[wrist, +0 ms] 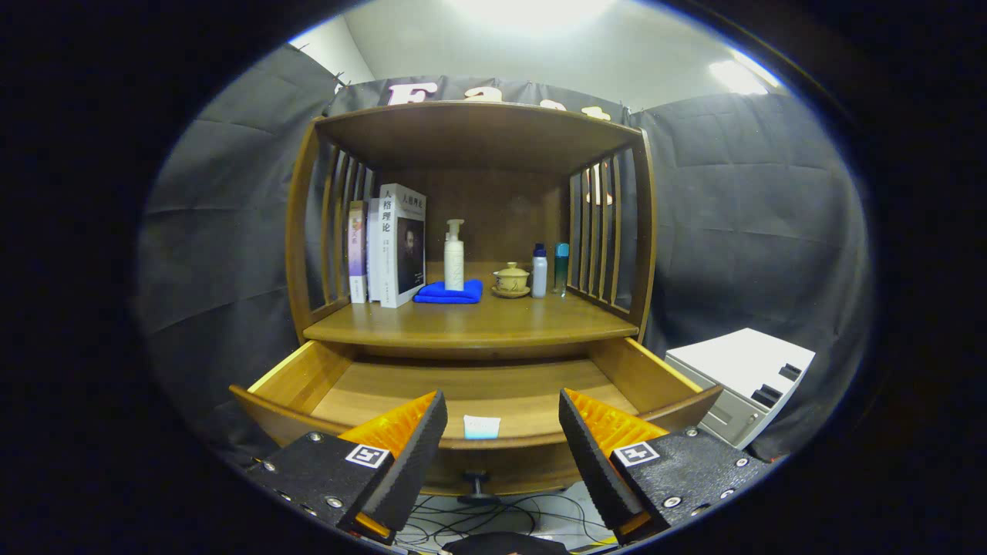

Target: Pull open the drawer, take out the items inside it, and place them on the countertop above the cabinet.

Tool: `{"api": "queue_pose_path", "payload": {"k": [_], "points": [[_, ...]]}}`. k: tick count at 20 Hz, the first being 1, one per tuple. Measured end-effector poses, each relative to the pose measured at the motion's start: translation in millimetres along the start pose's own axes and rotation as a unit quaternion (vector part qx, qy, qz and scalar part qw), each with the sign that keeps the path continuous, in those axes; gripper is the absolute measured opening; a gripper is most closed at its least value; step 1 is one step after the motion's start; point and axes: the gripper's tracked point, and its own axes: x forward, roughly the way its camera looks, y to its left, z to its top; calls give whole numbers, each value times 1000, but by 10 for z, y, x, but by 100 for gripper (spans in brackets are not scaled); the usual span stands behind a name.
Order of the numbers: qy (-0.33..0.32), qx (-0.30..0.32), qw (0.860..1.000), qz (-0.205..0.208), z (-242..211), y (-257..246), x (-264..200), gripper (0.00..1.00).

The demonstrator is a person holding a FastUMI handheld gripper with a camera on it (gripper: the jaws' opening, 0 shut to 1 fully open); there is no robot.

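A wooden cabinet's drawer [301, 378] stands pulled out toward me, its floor showing bare wood. A small pale card or label [482, 426] sits at the drawer's front wall, between my fingers. A dark knob [476, 486] hangs below on the drawer front. On the countertop [478, 324] above lie a folded blue cloth [449, 292] with a white pump bottle [454, 256] on it, a lidded ceramic cup [512, 279], a white bottle with a blue cap [539, 271] and a teal tube [561, 266]. My gripper [501, 432] is open, just in front of the drawer, holding nothing.
Several books [393, 243] stand upright at the countertop's left, against the slatted side. A white and grey box [744, 381] sits to the cabinet's right. Cables [493, 520] lie on the floor under the drawer. Black cloth walls surround the cabinet.
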Motion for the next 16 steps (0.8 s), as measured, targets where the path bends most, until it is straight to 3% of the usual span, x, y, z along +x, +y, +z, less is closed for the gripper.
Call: {"api": "queue_pose_path", "payload": {"k": [4, 9, 16], "points": [[49, -5, 999, -22, 58, 21, 367, 91], [162, 4, 986, -26, -315, 191, 800, 93], [325, 35, 944, -46, -1039, 257, 1061, 94]]}}
